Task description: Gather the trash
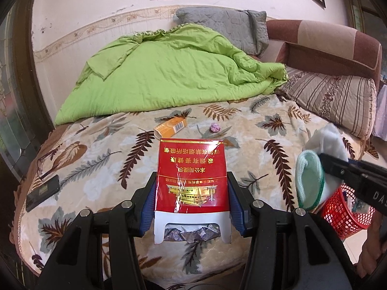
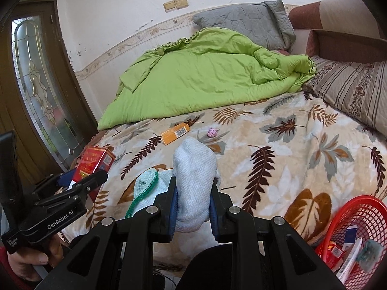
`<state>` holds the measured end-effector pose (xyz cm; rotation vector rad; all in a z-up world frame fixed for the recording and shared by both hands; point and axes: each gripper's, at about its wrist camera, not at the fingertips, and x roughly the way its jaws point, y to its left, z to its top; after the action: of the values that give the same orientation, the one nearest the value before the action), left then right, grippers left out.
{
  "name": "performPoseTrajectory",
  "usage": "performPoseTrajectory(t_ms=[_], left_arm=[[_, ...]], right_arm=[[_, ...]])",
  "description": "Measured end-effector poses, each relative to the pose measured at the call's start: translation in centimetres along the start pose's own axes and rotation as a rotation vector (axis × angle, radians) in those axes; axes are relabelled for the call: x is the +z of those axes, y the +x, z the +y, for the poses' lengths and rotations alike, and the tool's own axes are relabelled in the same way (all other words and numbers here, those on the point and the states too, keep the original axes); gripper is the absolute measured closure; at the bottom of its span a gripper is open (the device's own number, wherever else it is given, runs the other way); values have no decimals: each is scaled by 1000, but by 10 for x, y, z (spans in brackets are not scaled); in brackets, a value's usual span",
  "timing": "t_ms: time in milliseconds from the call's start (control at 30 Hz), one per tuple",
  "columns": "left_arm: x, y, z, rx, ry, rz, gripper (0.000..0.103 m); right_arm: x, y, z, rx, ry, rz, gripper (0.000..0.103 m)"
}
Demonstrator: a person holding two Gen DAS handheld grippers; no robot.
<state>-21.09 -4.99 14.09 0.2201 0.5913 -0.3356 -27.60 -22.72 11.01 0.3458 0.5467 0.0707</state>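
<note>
My left gripper (image 1: pixel 192 193) is shut on a red cigarette pack (image 1: pixel 192 171), its open white end with foil toward the camera, held above the leaf-patterned bed cover (image 1: pixel 241 130). The same pack (image 2: pixel 95 163) shows at the left of the right wrist view, in the left gripper (image 2: pixel 79 181). My right gripper (image 2: pixel 193 200) is shut on a pale blue sock with green trim (image 2: pixel 194 169); the sock (image 1: pixel 312 181) also hangs at the right of the left wrist view. An orange pack (image 1: pixel 170 125) (image 2: pixel 175 133) and a small pink crumpled wad (image 1: pixel 214 127) (image 2: pixel 212 132) lie on the bed.
A red mesh basket (image 2: pixel 362 215) (image 1: pixel 343 215) holding several packs stands at the bed's near right edge. A green quilt (image 1: pixel 169 72), a grey pillow (image 1: pixel 225 26) and a striped pillow (image 1: pixel 333 99) lie further back. A phone (image 1: pixel 43 192) and glasses (image 1: pixel 44 162) rest at the left.
</note>
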Motion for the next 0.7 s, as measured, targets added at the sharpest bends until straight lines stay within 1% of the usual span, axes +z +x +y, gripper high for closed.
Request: performPoseTrajectory(t_ms=[200, 400, 467, 567, 700], left_arm=[[5, 21, -3, -26, -3, 34, 52], [5, 42, -9, -47, 11, 69, 52], [6, 47, -15, -85, 15, 79, 52], [10, 48, -30, -156, 42, 72, 52], [18, 45, -57, -277, 86, 65, 52]], right_arm=[[8, 2, -10, -21, 6, -4, 79], [8, 4, -28, -58, 20, 11, 79], [9, 3, -37, -79, 27, 14, 79], [10, -5, -56, -118, 60, 5, 79], [8, -29, -93, -202, 126, -18, 79]])
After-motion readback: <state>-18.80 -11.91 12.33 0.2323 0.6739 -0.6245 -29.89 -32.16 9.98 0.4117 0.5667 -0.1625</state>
